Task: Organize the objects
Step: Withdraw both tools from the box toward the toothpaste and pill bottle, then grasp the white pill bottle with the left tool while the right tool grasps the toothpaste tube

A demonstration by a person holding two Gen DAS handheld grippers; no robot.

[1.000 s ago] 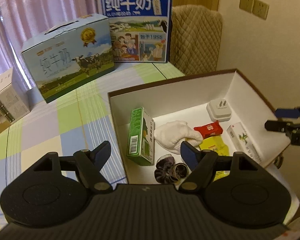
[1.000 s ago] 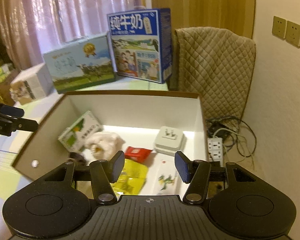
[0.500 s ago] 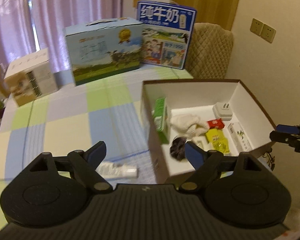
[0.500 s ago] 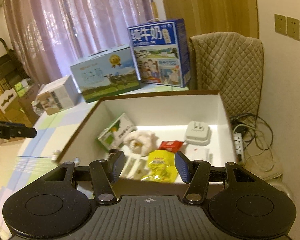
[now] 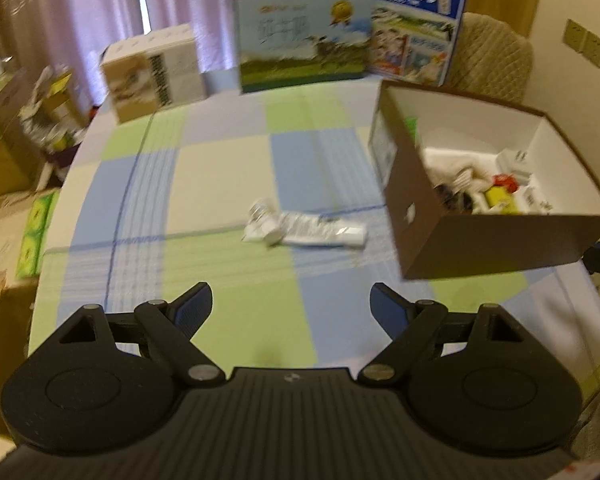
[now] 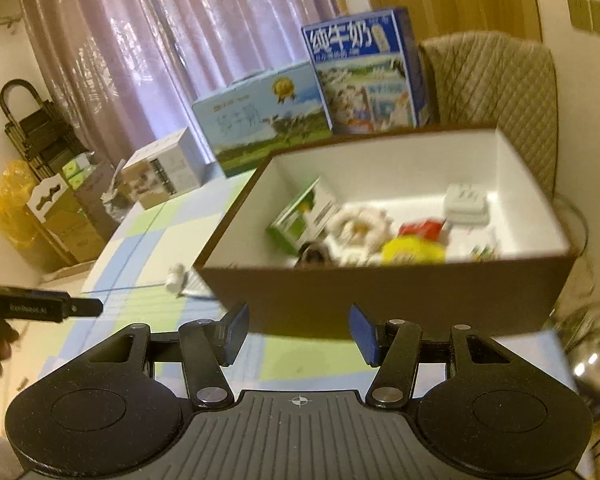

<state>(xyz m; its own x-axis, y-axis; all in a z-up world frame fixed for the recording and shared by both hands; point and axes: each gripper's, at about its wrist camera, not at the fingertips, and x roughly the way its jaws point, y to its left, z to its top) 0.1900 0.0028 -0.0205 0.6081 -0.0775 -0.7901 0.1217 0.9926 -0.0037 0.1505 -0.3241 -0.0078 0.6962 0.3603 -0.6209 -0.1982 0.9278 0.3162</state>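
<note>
While both views are motion-blurred, the layout still reads clearly.

Left tool [image 5: 291,303]: released, jaws spread wide, nothing between them; held above the checked tabletop [image 5: 220,184], short of the tube.
Right tool [image 6: 296,330]: released, jaws apart and empty; held just in front of the near brown wall of the box.
Tube [image 5: 306,230]: white squeeze tube with its cap to the left, lying flat on the tabletop, just left of the box and not touching it as far as I can tell; in the right wrist view only its cap end shows past the box corner.
Box [image 5: 496,240]: open cardboard box, brown outside and white inside, at the right end of the tabletop.
Box contents: green carton [image 6: 300,220] against the left wall; white cloth [image 6: 360,226]; red packet [image 6: 422,228]; yellow packet [image 6: 414,252]; white plug adapter [image 6: 466,204] towards the far right; a dark item near the front, too blurred to name.
Far edge of tabletop: two milk cartons [image 5: 300,36] side by side, and a small white box [image 5: 154,70] to their left.
Beyond the box: quilted chair back [image 6: 492,92].
</note>
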